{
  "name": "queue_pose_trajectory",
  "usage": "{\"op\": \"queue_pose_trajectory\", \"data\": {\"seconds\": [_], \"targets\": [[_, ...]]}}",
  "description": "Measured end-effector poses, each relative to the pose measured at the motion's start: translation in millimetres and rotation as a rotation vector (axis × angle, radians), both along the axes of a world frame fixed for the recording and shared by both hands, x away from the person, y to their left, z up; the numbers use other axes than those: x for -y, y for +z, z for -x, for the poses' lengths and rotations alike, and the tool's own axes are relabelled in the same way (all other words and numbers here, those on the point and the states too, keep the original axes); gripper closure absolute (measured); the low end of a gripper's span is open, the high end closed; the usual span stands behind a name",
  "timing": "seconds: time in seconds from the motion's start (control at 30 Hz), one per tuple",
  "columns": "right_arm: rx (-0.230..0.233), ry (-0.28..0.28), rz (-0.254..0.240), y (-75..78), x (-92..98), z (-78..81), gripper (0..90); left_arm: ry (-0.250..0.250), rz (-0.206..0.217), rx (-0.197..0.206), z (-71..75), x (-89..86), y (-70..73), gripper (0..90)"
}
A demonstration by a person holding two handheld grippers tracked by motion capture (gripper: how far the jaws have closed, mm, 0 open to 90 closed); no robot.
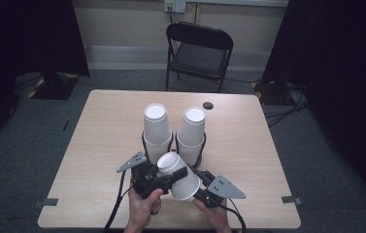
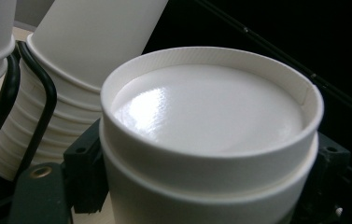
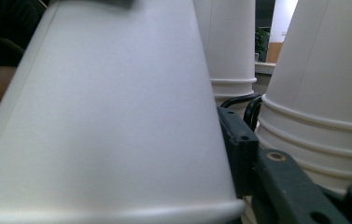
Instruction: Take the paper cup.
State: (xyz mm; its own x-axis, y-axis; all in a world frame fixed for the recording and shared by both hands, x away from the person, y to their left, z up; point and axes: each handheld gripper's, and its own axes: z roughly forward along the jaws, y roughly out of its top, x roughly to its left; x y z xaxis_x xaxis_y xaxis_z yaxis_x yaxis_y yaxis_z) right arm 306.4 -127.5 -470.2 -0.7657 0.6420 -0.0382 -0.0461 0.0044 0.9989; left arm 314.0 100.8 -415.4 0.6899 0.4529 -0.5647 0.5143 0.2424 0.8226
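A white paper cup (image 1: 180, 182) lies tilted above the table's front edge, base up and to the left, between both grippers. My left gripper (image 1: 178, 174) comes in from the left, shut, with one black finger lying across the cup just below its base rim. In the left gripper view the cup (image 2: 206, 107) looks like two nested cups. My right gripper (image 1: 196, 187) reaches in from the right and its jaws straddle the cup's body. One of its pads (image 3: 239, 149) presses the cup (image 3: 108, 116) wall; the other pad is hidden.
Two stacks of upturned white cups (image 1: 155, 128) (image 1: 191, 131) stand in black wire holders at the middle of the wooden table (image 1: 108, 145), just behind the held cup. A black folding chair (image 1: 199, 51) stands beyond the far edge.
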Motion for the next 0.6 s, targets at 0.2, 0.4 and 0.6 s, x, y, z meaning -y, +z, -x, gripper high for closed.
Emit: {"op": "queue_pose_trajectory", "data": {"seconds": [0.2, 0.4, 0.6], "targets": [[-0.011, -0.002, -0.054, 0.7, 5.4, 1.1, 80.4, 0.03, -0.041, 0.0, -2.0, -6.1, -1.6, 14.1], [-0.019, 0.006, -0.052, 3.0, 7.8, 4.3, 83.5, 0.032, -0.036, 0.0, -2.1, -9.0, -4.2, 10.9], [0.006, -0.029, -0.012, 3.2, 7.9, 5.8, 84.2, 0.04, -0.11, -0.001, 2.4, -10.2, 0.2, 6.4]]}}
